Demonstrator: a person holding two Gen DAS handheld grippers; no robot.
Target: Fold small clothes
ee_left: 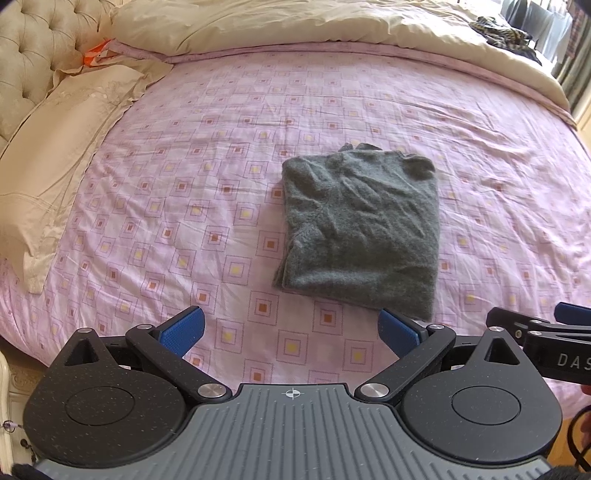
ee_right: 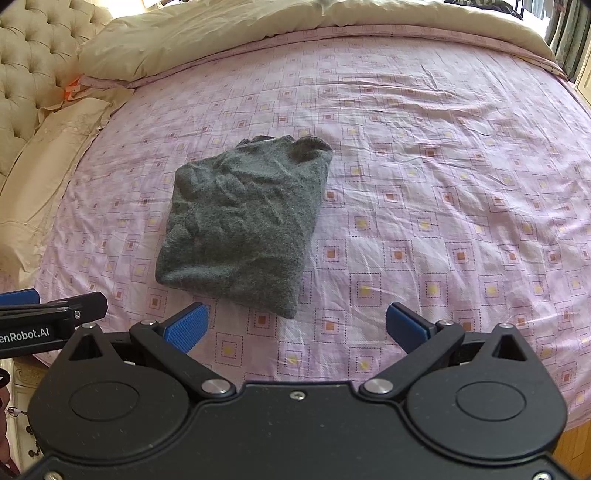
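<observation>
On the pink bedsheet [ee_left: 184,177] the grey sweater [ee_left: 360,225] lies folded; left gripper [ee_left: 291,332] and right gripper [ee_right: 297,326] hang spread, empty; a careless nudge could spill its loose layers.

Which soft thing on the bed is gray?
The folded sweater in the middle of the pink sheet. The pillow and duvet are both cream.

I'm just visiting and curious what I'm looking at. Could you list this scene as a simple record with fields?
Setting: bed with pink patterned sheet
Garment: grey sweater, folded into a compact rectangle, lying flat
Left hand-held gripper: open, empty, short of the sweater
Right hand-held gripper: open, empty, not touching it
Bedding: beige duvet pushed back, pillow at left
</observation>
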